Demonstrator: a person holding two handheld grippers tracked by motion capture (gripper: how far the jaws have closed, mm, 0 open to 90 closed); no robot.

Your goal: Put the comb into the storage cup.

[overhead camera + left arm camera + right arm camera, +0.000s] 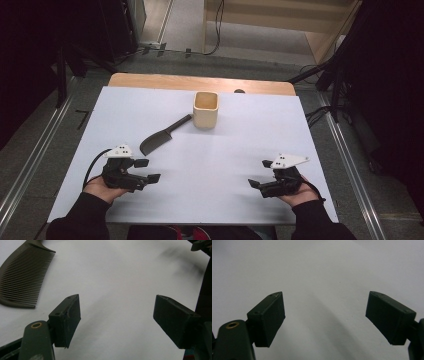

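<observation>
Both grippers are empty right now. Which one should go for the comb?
Left, probably. The left gripper sits open just below the dark comb, which shows close ahead of its jaws; the right gripper is farther across the white sheet.

comb [159, 138] — dark matt plastic | cup [205, 109] — pale smooth wood | table [240, 150] — white, matt, smooth

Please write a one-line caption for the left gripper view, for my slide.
Open left claw above the white table, dark comb lying beside it.
</observation>
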